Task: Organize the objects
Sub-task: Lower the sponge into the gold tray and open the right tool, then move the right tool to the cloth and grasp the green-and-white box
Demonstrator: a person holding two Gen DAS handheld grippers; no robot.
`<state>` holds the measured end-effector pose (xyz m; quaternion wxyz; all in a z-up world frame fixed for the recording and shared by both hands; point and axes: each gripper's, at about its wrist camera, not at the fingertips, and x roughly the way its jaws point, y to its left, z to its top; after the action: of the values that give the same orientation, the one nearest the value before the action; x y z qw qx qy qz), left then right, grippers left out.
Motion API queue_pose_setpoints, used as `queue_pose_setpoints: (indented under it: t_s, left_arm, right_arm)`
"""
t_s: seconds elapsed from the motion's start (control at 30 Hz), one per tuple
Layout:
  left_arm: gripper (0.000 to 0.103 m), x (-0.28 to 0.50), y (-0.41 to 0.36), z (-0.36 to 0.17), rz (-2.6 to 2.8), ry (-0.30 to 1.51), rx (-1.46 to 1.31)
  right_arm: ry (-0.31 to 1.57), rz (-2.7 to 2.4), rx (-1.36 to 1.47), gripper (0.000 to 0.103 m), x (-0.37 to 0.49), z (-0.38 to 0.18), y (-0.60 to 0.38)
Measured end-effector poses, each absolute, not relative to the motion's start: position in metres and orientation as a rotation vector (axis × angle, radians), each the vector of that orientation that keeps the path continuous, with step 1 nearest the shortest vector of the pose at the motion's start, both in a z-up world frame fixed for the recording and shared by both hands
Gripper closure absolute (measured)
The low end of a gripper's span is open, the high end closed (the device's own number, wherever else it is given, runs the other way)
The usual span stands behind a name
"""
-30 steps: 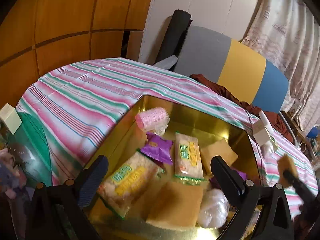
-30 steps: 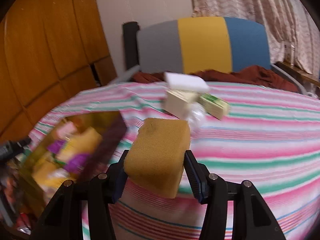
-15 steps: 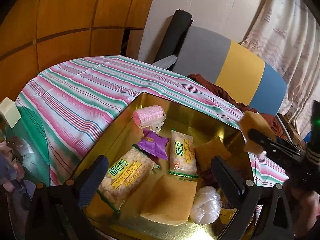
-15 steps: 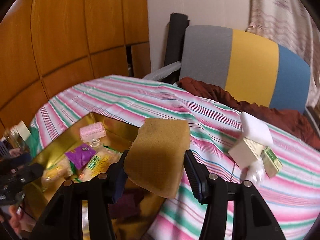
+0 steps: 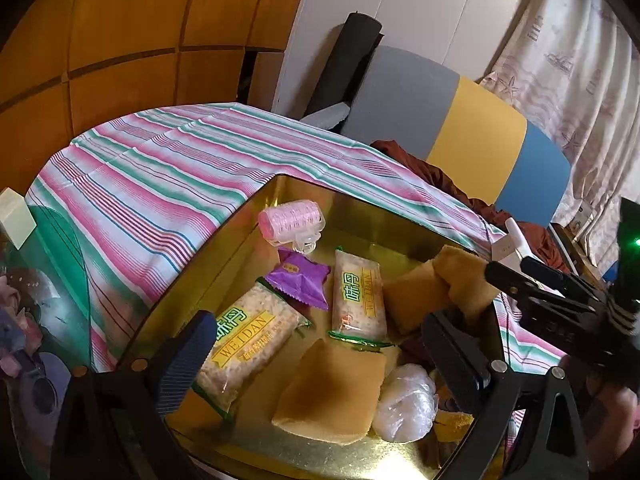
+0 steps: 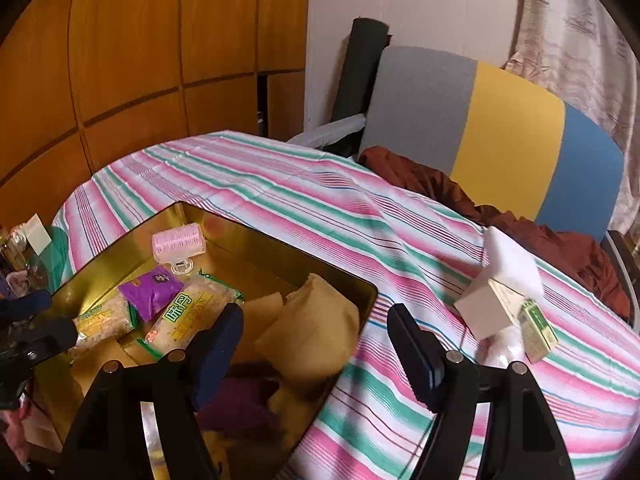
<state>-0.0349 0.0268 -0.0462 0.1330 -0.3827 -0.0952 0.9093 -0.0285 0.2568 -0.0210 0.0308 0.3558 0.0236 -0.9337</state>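
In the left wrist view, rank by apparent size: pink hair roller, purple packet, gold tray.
1. gold tray
2. purple packet and pink hair roller: they look about alike, too close to rank.

Warm, dim indoor light fills both wrist views, with the curtain (image 5: pixel 568 80) glowing pale at upper right. The gold tray (image 5: pixel 360 216) throws bright glare along its near rim and mirrors its contents on its walls. Fisheye curvature bends the wooden panels (image 6: pixel 120 60); corners fall black, and near parts look soft.
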Motion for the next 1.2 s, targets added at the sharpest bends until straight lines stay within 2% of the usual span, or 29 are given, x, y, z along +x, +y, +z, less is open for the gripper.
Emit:
queue_pose_setpoints:
  t_s: [0.17,0.33,0.77,0.97,1.2]
  left_arm:
    - [0.0,-0.031,0.031,-0.044,2.638,-0.254,-1.09]
    - [0.0,-0.024,0.042,-0.045,2.602,-0.222,-1.074]
    - [0.0,0.021,0.097,-0.032,2.444,-0.061,-0.956]
    - [0.0,0.035,0.125,-0.034,2.373,-0.085,-1.001]
    - [0.0,0.05,0.166,-0.031,2.328,-0.006,-1.0]
  right_arm:
    - [-0.181,-2.899,1.056,0.028,-0.005,-0.023,0.281]
    - [-0.341,-2.928,1.061,0.028,0.02,-0.032,0.303]
    - [-0.502,-2.987,1.286,0.028,0.058,-0.075,0.371]
    - [-0.64,-2.987,1.309,0.028,0.069,-0.085,0.407]
    - [-0.516,-3.066,1.332,0.028,0.055,-0.076,0.44]
